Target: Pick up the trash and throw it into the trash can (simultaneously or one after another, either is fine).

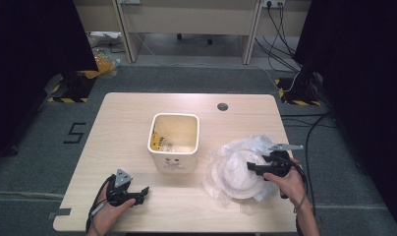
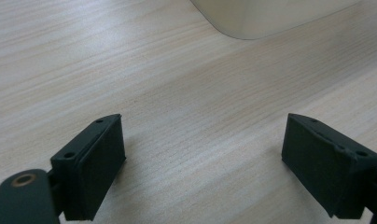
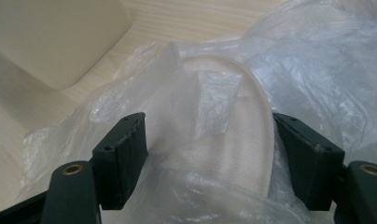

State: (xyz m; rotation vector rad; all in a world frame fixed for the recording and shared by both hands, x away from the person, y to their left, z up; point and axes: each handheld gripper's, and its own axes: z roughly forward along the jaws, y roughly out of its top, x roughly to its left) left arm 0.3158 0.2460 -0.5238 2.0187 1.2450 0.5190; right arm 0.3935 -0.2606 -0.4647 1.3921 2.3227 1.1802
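Black jaws of the right gripper (image 3: 210,163) stand spread around a fold of the clear plastic bag (image 3: 312,60), with the white plate-like disc (image 3: 233,154) under the film between them; they have not closed on anything. In the high view that gripper (image 1: 253,167) hovers over the crumpled bag (image 1: 238,162) at the right of the worktop (image 1: 123,113), just beside the cream square bin (image 1: 173,142). The left gripper (image 1: 143,192) rests low near the front edge, its jaws wide apart over bare wood, with the bin's corner (image 2: 252,18) ahead of it.

Judged from this, the work looks barely started: the bag lies loose on the worktop, not yet gripped, lifted or opened. The bin has something yellow at its bottom (image 1: 159,140), too small to identify. Pinching the film, raising it and handling it toward the bin all seem left to do.
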